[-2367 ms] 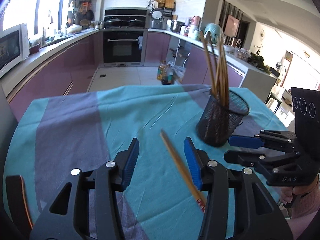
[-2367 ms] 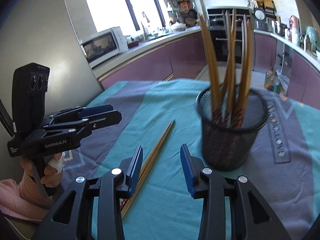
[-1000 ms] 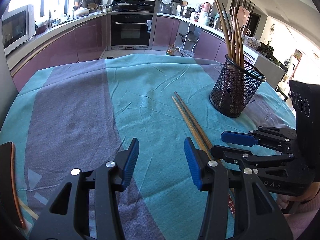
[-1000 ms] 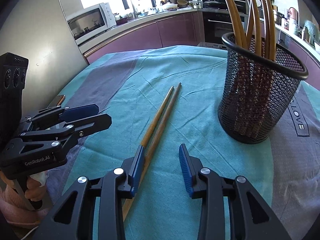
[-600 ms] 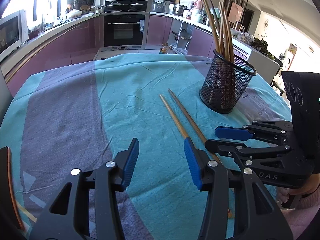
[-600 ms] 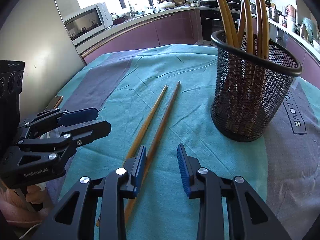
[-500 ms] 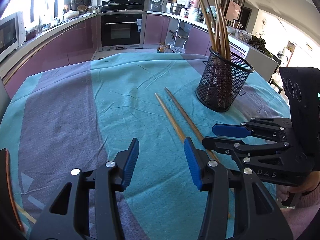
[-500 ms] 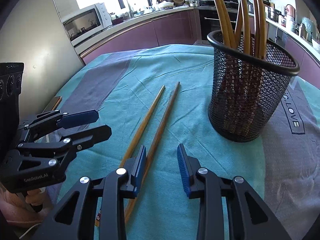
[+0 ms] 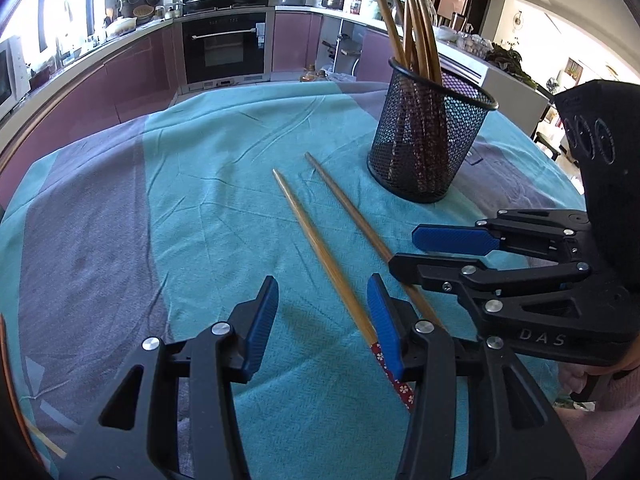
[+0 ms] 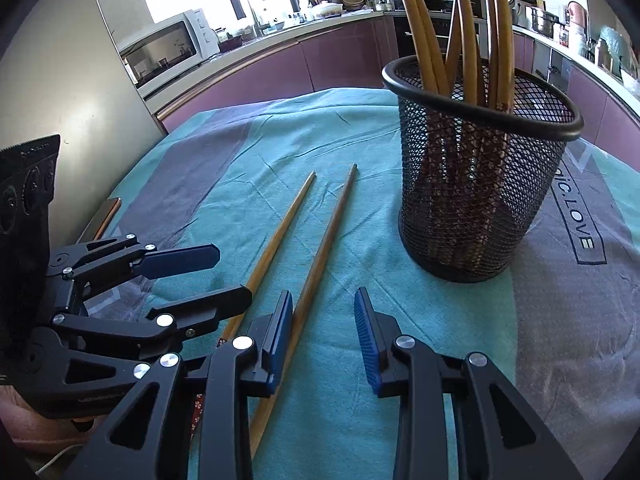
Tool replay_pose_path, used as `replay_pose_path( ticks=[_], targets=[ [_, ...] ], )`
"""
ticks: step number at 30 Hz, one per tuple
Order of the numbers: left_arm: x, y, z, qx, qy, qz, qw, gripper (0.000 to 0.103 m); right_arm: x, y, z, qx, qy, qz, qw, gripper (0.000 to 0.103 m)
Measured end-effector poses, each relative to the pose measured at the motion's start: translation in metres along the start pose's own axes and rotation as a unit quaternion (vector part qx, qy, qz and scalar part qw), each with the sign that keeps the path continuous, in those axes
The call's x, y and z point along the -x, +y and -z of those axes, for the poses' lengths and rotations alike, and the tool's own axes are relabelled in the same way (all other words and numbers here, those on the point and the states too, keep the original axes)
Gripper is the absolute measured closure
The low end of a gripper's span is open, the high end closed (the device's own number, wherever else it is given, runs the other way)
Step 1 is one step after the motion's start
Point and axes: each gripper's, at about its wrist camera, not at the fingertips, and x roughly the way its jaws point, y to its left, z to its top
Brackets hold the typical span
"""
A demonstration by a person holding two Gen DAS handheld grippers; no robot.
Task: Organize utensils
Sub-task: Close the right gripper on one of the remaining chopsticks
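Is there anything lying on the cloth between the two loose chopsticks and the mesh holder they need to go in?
Nothing visible does. The two loose chopsticks lie side by side on the tablecloth, and the stretch of cloth between them and the mesh holder is bare. The holder already has chopsticks standing in it.

So the tabletop (image 9: 560, 196) is round-ish and covered by a teal and grey-purple cloth (image 9: 224, 184), a bit wrinkled, with "LOVE" printed on the grey band off to the right of the right jaws. Two loose wooden chopsticks (image 9: 320, 256) lie flat on the teal part, nearly parallel with a small gap, tips pointing away. One runs up between the left jaws, hugging the right-hand one; the other passes just outside it and right beside the inner one of the right jaws. A black mesh cup (image 10: 476, 184) full of more chopsticks stands upright ahead of the right jaws. A phone-like thing (image 10: 102, 216) lies at the cloth's edge, beyond the left jaws.
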Motion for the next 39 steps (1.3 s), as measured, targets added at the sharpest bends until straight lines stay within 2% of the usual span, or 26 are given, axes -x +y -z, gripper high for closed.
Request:
replay_pose_path(
  ticks=[10, 16, 27, 31, 37, 39],
  targets=[
    [-0.012, -0.005, -0.002, -0.017, 0.012, -0.012, 0.9997, 0.06, -0.001, -0.001, -0.002, 0.002, 0.001, 0.0, 1.0, 0.073],
    [-0.012, 0.001, -0.005, -0.013, 0.015, -0.014, 0.9997, 0.073, -0.004, 0.002, -0.005, 0.009, 0.0, 0.009, 1.0, 0.073],
    [-0.017, 0.008, -0.012, 0.001, 0.015, -0.017, 0.9997, 0.074, -0.013, 0.006, -0.012, 0.013, -0.007, 0.026, 1.0, 0.076],
    [-0.017, 0.009, -0.012, 0.003, 0.014, -0.018, 0.9997, 0.078, -0.015, 0.005, -0.014, 0.012, -0.008, 0.029, 0.999, 0.077],
    [-0.016, 0.014, -0.012, 0.016, 0.013, -0.017, 0.9996, 0.087, -0.016, 0.005, -0.015, 0.007, -0.01, 0.022, 1.0, 0.087],
    [-0.017, 0.014, -0.013, 0.018, 0.014, -0.015, 0.9996, 0.089, -0.016, 0.005, -0.014, 0.004, -0.009, 0.013, 1.0, 0.094]
  ],
)
